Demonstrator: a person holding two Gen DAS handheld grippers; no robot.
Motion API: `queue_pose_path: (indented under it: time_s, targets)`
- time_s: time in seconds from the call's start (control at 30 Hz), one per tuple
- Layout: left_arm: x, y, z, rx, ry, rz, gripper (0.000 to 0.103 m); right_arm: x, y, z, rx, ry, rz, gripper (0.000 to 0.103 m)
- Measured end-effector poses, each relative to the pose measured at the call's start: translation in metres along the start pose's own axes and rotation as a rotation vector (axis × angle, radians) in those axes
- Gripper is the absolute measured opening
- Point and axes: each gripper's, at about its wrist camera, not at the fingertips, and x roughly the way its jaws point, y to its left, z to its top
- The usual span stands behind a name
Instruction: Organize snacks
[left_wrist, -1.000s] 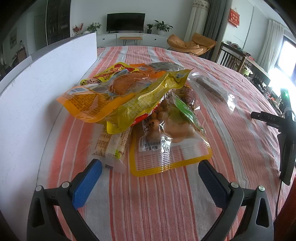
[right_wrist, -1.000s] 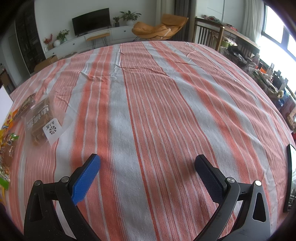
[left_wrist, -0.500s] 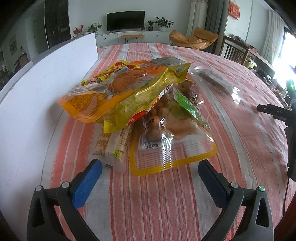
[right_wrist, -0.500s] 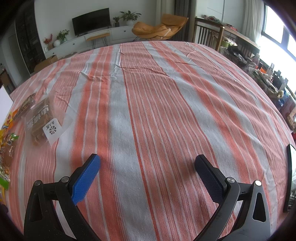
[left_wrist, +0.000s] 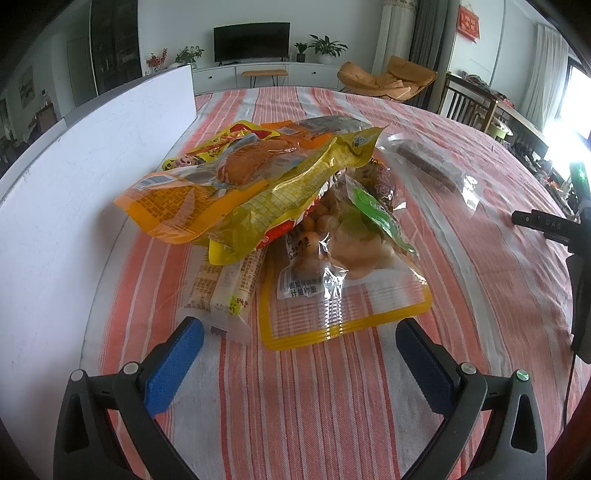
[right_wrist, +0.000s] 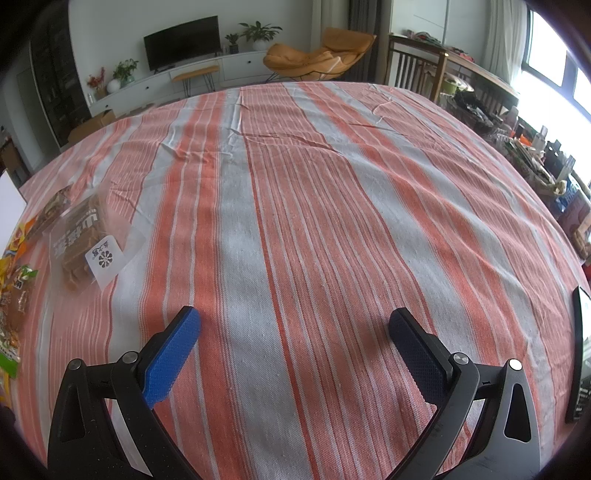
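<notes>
A pile of snack bags lies on the striped cloth in the left wrist view: an orange bag (left_wrist: 192, 199) and a yellow bag (left_wrist: 295, 192) on top, a clear yellow-rimmed pouch (left_wrist: 343, 291) of round snacks in front, a pale wrapped bar (left_wrist: 225, 291) at its left. A clear pack of brown bars (left_wrist: 432, 170) lies apart at the right; it also shows in the right wrist view (right_wrist: 85, 240). My left gripper (left_wrist: 299, 343) is open, just short of the pile. My right gripper (right_wrist: 295, 332) is open and empty over bare cloth.
A white box wall (left_wrist: 74, 177) runs along the left of the pile. A black stand with a cable (left_wrist: 576, 258) stands at the right edge. A dark flat device (right_wrist: 580, 354) lies at the table's right edge. The striped cloth (right_wrist: 332, 184) covers the table.
The left gripper has come slightly closer to the pile and turned a little; the right gripper has not moved.
</notes>
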Motion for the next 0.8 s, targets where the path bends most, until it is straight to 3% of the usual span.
queue_pose_path:
  time_s: [0.8]
  targets:
    - [0.0003, 0.0003, 0.0002, -0.005, -0.002, 0.0, 0.103, -0.0001, 0.0, 0.0001, 0.0, 0.0, 0.0, 0.103]
